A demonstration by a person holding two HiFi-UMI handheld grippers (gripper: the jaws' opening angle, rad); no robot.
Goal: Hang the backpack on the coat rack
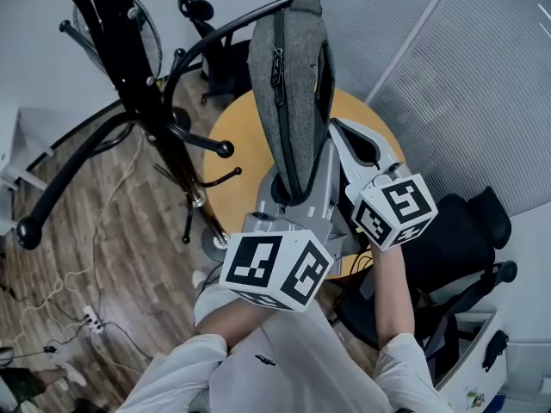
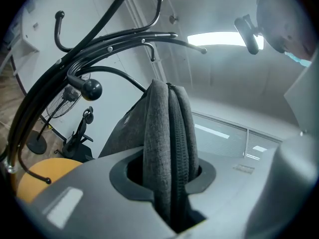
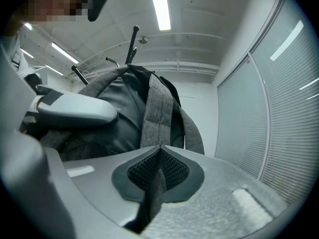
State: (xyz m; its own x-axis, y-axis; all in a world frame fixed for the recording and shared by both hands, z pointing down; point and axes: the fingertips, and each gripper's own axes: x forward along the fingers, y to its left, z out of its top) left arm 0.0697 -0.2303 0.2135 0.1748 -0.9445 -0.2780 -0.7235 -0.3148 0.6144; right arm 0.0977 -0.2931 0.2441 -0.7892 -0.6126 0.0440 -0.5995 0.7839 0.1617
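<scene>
An office; black swivel chair (image 1: 469, 231), blinds (image 1: 465, 76), ceiling strip light (image 3: 159, 6).

No words, numbers or brand names can be read here. The cube (image 1: 275, 272) on my left gripper (image 2: 169, 176) and the second cube (image 1: 394, 212) on my right gripper (image 3: 158, 169) show only black-and-white square patterns. The small dark mark (image 1: 265, 360) on my shirt is illegible.

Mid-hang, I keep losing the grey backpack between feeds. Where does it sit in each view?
Head view: backpack upper centre, standing upright, zipper edge facing the camera.
Left gripper view: centre, a narrow grey edge with its zipper, running down to the bottom.
Right gripper view: centre-left, a strap running down to bottom centre.
Shared landmark: the black coat rack, upper left in both the head and left gripper views, hooks just above the backpack in the right gripper view.
</scene>
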